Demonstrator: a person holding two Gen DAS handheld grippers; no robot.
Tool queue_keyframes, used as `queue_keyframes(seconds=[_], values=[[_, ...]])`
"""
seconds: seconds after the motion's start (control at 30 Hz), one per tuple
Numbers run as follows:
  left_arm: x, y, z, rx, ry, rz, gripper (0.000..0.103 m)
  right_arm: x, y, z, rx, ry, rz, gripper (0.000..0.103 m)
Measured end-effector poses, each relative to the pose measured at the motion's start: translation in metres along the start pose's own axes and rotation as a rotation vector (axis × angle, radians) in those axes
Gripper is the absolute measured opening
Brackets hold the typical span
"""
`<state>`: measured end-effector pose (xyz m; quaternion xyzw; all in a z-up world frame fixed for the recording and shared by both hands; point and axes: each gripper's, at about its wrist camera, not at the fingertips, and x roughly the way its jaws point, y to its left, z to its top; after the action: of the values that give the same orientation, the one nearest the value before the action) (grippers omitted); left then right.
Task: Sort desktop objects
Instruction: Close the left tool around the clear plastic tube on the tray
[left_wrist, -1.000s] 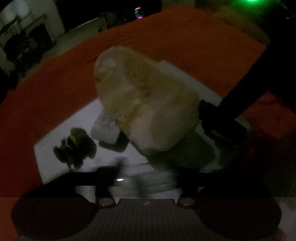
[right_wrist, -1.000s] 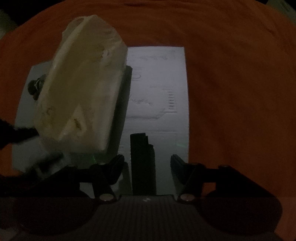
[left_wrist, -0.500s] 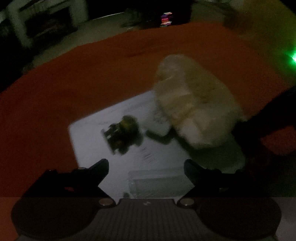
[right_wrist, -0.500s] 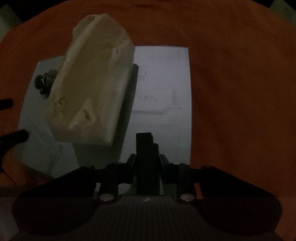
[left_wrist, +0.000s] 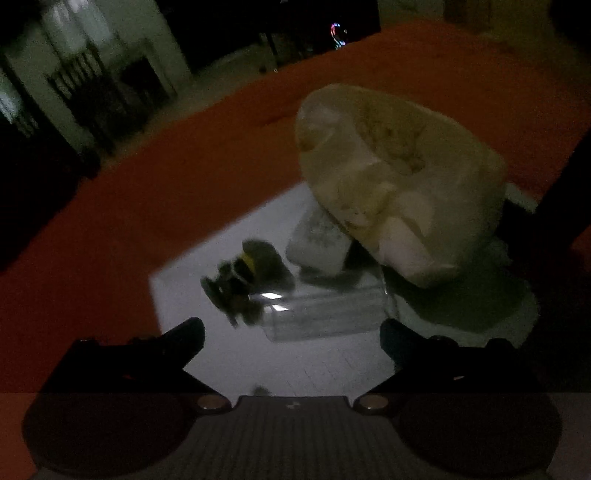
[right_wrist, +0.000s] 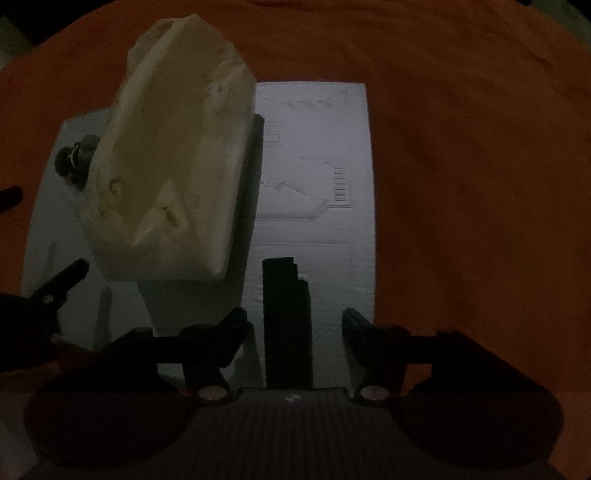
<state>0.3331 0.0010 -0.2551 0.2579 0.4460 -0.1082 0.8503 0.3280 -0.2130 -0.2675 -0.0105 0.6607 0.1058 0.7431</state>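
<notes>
A clear plastic case (left_wrist: 325, 310) lies near the grey mat's (left_wrist: 258, 362) near edge, beside a black-and-yellow clip bundle (left_wrist: 243, 280) and a cream pouch (left_wrist: 399, 184). The left hand-held gripper (left_wrist: 291, 332) is spreading wide, empty. The right hand-held gripper (right_wrist: 293, 325) is opening around an upright black block (right_wrist: 286, 325); the pads stand clear. Likely releasing; the next pick needs choosing.

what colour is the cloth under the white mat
Orange-red cloth; the right wrist view shows it best around the mat.
</notes>
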Motion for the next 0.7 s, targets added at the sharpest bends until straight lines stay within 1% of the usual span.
queue_keyframes(seconds=[0.03, 0.07, 0.13, 0.2, 0.27, 0.37, 0.4, 0.43, 0.47, 0.5, 0.53, 0.57, 0.6, 0.63, 0.67, 0.7], values=[[0.001, -0.004, 0.001, 0.013, -0.005, 0.002, 0.103, 0.000, 0.001, -0.001, -0.006, -0.005, 0.000, 0.061], [0.001, -0.006, 0.004, 0.007, -0.008, -0.014, 0.103, -0.001, 0.001, -0.002, -0.011, -0.011, -0.002, 0.061], [0.001, -0.005, 0.011, -0.031, -0.013, -0.052, 0.103, -0.001, 0.001, -0.003, -0.022, -0.017, -0.002, 0.061], [0.007, -0.005, 0.017, -0.062, -0.005, -0.057, 0.103, 0.000, 0.000, -0.004, -0.028, -0.022, 0.001, 0.061], [0.017, -0.009, 0.021, -0.069, 0.025, -0.044, 0.103, 0.000, -0.001, -0.004, -0.027, -0.023, 0.004, 0.061], [0.030, -0.011, 0.026, -0.093, 0.093, -0.066, 0.102, 0.000, -0.002, -0.005, -0.024, -0.029, 0.007, 0.060], [0.034, -0.010, 0.027, -0.108, 0.110, -0.074, 0.101, 0.001, -0.002, -0.006, -0.028, -0.032, 0.006, 0.060], [0.037, -0.007, 0.027, -0.126, 0.120, -0.078, 0.097, 0.002, -0.002, -0.006, -0.032, -0.035, 0.005, 0.060], [0.040, -0.003, 0.027, -0.151, 0.127, -0.086, 0.078, 0.003, -0.002, -0.006, -0.036, -0.039, 0.004, 0.058], [0.042, 0.002, 0.025, -0.188, 0.137, -0.122, 0.068, 0.004, -0.002, -0.007, -0.040, -0.043, 0.001, 0.055], [0.044, 0.009, 0.023, -0.246, 0.150, -0.182, 0.052, 0.004, -0.003, -0.009, -0.045, -0.044, 0.002, 0.050], [0.044, 0.014, 0.022, -0.281, 0.157, -0.208, 0.044, 0.004, -0.003, -0.011, -0.049, -0.044, 0.004, 0.046], [0.042, 0.013, 0.022, -0.270, 0.156, -0.199, 0.040, 0.003, -0.004, -0.012, -0.056, -0.052, -0.001, 0.040], [0.040, 0.012, 0.022, -0.244, 0.156, -0.196, 0.027, 0.003, -0.004, -0.013, -0.062, -0.057, -0.003, 0.034], [0.039, 0.013, 0.022, -0.232, 0.162, -0.214, 0.016, 0.002, -0.005, -0.014, -0.064, -0.054, 0.011, 0.028], [0.037, 0.016, 0.022, -0.238, 0.168, -0.234, 0.013, 0.002, -0.006, -0.014, -0.060, -0.053, 0.017, 0.028]])
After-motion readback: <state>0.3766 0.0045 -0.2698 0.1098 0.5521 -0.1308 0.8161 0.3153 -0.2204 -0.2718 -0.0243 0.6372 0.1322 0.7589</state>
